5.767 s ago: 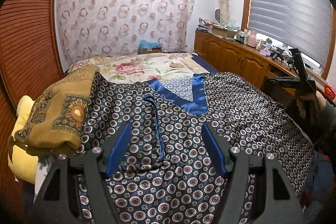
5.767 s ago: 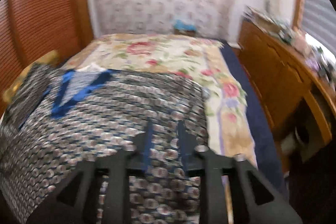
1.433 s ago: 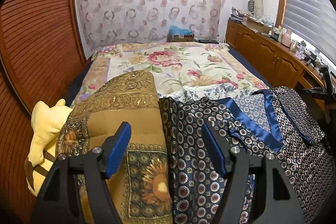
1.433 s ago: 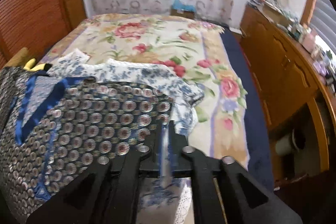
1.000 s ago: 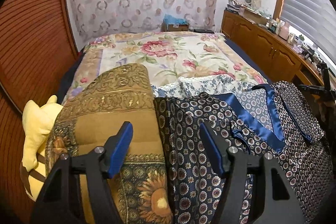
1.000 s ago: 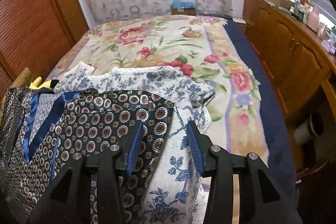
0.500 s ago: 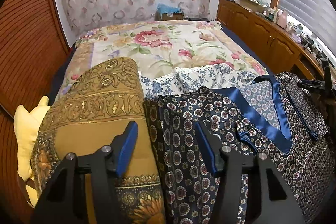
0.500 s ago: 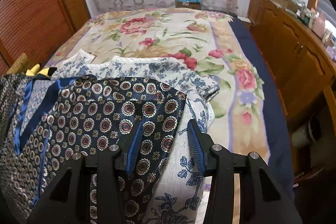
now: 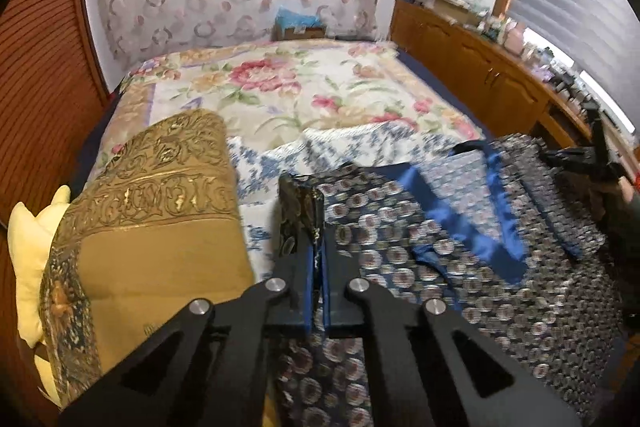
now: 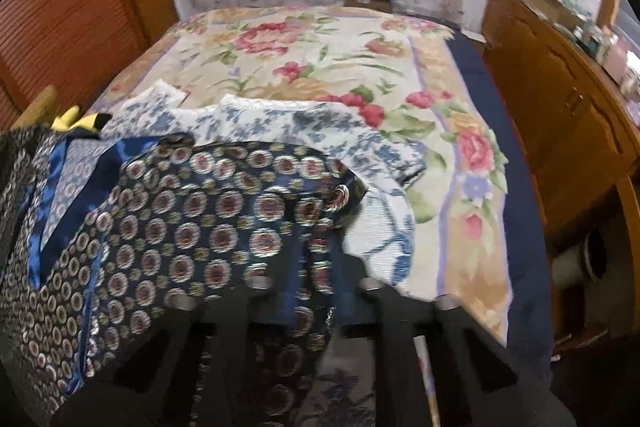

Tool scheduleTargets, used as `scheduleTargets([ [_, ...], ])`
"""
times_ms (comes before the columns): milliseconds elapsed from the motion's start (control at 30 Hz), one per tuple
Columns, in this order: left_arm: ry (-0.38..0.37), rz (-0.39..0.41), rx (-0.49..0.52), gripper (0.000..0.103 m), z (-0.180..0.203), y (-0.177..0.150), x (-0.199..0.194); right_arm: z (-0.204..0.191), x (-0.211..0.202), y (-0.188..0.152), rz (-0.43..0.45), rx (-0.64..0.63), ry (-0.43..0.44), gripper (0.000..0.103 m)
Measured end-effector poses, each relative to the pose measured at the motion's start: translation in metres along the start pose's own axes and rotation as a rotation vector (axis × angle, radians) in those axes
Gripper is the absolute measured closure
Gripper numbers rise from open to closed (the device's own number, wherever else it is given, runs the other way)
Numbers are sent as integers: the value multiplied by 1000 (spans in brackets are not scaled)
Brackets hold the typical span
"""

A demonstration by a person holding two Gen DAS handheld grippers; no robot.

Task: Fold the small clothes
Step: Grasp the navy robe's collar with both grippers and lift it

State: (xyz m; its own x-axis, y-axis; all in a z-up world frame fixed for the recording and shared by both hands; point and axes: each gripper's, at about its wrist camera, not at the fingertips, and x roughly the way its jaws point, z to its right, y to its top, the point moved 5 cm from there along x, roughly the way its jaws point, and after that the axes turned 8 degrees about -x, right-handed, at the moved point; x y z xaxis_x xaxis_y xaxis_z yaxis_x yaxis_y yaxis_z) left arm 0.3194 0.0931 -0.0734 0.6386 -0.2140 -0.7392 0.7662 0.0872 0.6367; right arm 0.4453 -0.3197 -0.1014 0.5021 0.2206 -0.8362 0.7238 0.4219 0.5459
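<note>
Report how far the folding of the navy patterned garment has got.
Done: the navy patterned garment lies spread on the bed, blue collar up. In hand: the left gripper and right gripper have just closed their jaws, each pinching an outer edge of it. Left: no fold is made yet, and the white-and-blue floral garment beneath it lies rumpled, untouched.

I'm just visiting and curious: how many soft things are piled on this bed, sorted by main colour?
Navy patterned: 1, the robe pinched at its edge by the left gripper and the right gripper
White and blue floral: 1, the garment under it
Gold: 1, the folded cloth
Yellow: 1, the soft toy
Total: 4
</note>
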Motion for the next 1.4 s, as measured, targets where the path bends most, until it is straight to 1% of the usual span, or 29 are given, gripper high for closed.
scheduleTargets([
  [167, -52, 90, -2, 103, 20, -6, -44, -24, -46, 9, 126, -19, 16, 103],
  [200, -61, 107, -1, 103, 23, -8, -54, -29, -58, 10, 140, -23, 4, 103],
  [267, -80, 145, -5, 103, 29, -13, -73, -38, -80, 10, 175, -30, 13, 103],
  [400, -93, 190, -4, 103, 31, -26, -101, -50, -118, 4, 237, -49, 13, 103],
  [467, -90, 217, -4, 103, 31, -37, -117, -56, -136, -4, 267, -53, 13, 103],
  [567, -96, 245, -13, 103, 28, -52, -136, -68, -163, -24, 309, -62, 22, 103],
  [700, -86, 281, -18, 103, 21, -73, -156, -81, -186, -55, 334, -66, 24, 103],
  [833, -77, 300, -25, 103, 15, -101, -170, -92, -200, -90, 342, -61, 21, 103],
  [900, -80, 301, -35, 103, 13, -115, -175, -96, -204, -110, 343, -48, -6, 103],
  [1067, -72, 313, -57, 103, 5, -152, -192, -100, -212, -154, 321, -11, -16, 103],
  [1167, -66, 311, -79, 103, -2, -167, -205, -101, -216, -184, 292, 32, -7, 103],
  [1267, -54, 319, -75, 103, -6, -179, -220, -103, -219, -204, 258, 36, -12, 103],
  [1400, -34, 318, -83, 103, -13, -198, -234, -102, -231, -220, 235, 34, -31, 103],
])
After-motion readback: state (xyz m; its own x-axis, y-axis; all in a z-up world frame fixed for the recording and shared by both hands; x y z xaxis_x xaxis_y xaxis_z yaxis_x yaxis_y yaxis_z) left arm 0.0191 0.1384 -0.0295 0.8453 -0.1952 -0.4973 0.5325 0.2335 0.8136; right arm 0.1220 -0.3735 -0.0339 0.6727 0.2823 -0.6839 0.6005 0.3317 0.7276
